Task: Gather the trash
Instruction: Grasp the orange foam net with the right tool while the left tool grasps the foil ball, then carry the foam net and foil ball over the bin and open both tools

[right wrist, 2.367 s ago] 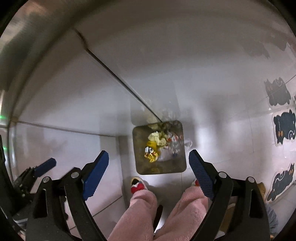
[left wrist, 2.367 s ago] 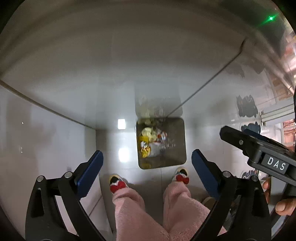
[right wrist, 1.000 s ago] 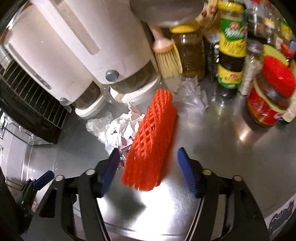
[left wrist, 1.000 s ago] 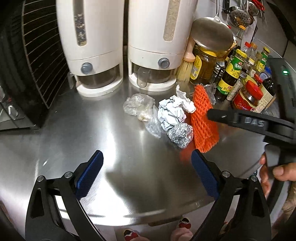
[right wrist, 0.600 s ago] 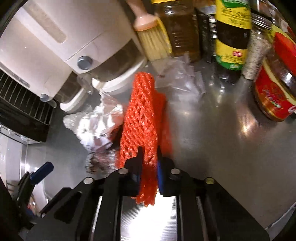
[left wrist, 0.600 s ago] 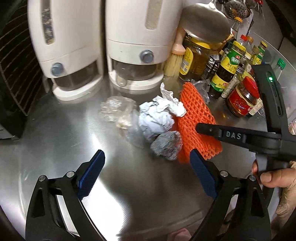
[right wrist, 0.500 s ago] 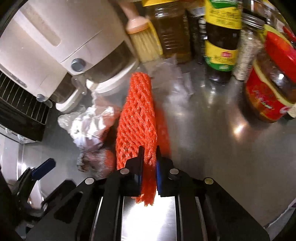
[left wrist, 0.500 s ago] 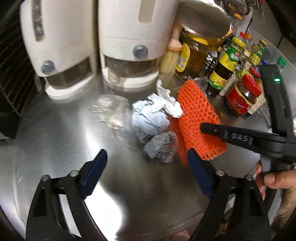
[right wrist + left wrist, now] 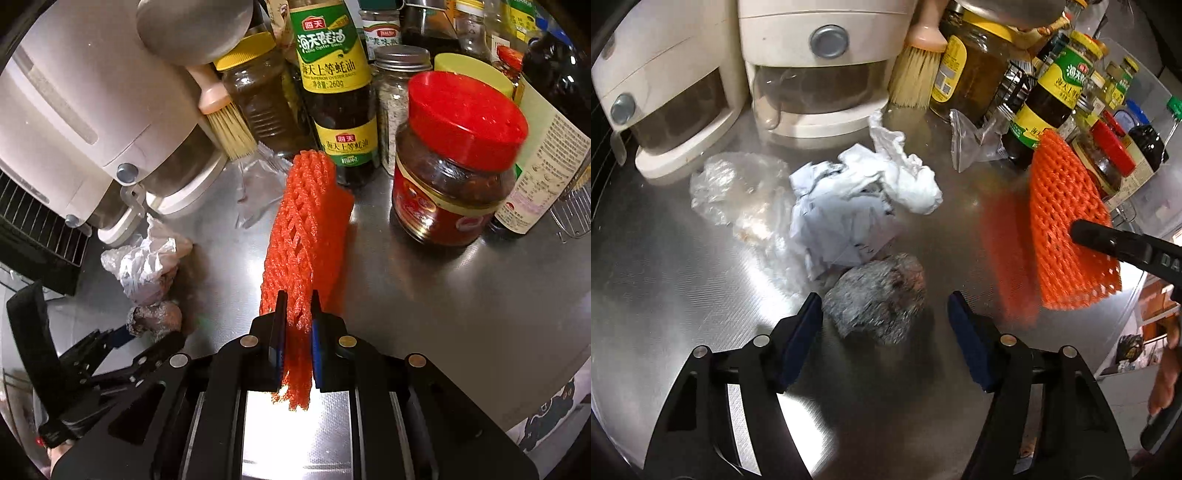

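Holding the orange foam net (image 9: 306,236) between its closed pads, the right gripper (image 9: 297,332) has one piece of trash in hand, lifted at an angle above the steel bench (image 9: 443,288), near the red-lidded jar (image 9: 454,158). The left gripper (image 9: 884,332) is closing around the foil ball (image 9: 877,297) – the ball lies between the blue pads, but they do not yet press on it. Left on the bench are the crumpled white paper (image 9: 849,218), touching the foil ball, the clear plastic wrap (image 9: 738,188) beside it, and a clear plastic bag (image 9: 975,142) near the sauce bottles. No bin shows here, so I judge the task is in its first part – nothing is thrown away yet.
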Tool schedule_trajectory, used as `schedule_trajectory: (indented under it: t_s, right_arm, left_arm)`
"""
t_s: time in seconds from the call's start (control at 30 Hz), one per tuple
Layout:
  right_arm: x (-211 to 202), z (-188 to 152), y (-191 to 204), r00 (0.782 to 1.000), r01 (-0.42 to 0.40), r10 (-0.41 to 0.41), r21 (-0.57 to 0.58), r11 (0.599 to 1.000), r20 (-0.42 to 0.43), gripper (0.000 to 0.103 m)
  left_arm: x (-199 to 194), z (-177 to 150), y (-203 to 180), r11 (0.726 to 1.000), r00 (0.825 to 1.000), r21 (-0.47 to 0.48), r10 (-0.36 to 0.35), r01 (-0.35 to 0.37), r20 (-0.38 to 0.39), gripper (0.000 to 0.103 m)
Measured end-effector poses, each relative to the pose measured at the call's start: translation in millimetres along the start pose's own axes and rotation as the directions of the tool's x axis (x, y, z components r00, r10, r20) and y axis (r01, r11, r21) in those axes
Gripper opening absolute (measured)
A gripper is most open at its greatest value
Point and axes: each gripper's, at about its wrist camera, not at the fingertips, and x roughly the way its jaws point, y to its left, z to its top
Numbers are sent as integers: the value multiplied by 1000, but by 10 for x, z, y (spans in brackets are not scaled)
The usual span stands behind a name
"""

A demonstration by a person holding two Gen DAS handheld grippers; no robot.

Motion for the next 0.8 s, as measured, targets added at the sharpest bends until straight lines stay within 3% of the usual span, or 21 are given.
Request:
schedule_trajectory:
  t_s: [0.07, 0.13, 0.47, 0.8]
  right_arm:
    - [-3, -19, 9, 1000, 0, 0, -10, 1000, -4, 13]
    - [-8, -38, -4, 1000, -1, 1, -14, 1000, -8, 13]
    - [-116, -203, 71, 999, -41, 41, -26, 999, -12, 13]
    - [-225, -667, 347, 996, -90, 88, -84, 992, -34, 13]
  left_arm:
    - [17, 33, -29, 1000, 1000, 2, 2, -2, 5, 65]
    - [21, 54, -46, 1000, 1000, 9, 12, -12, 9, 46]
    - [-215, -201, 1, 1000, 1000, -6, 17, -16, 10, 46]
    - [-703, -792, 168, 997, 997, -34, 77, -76, 30, 46]
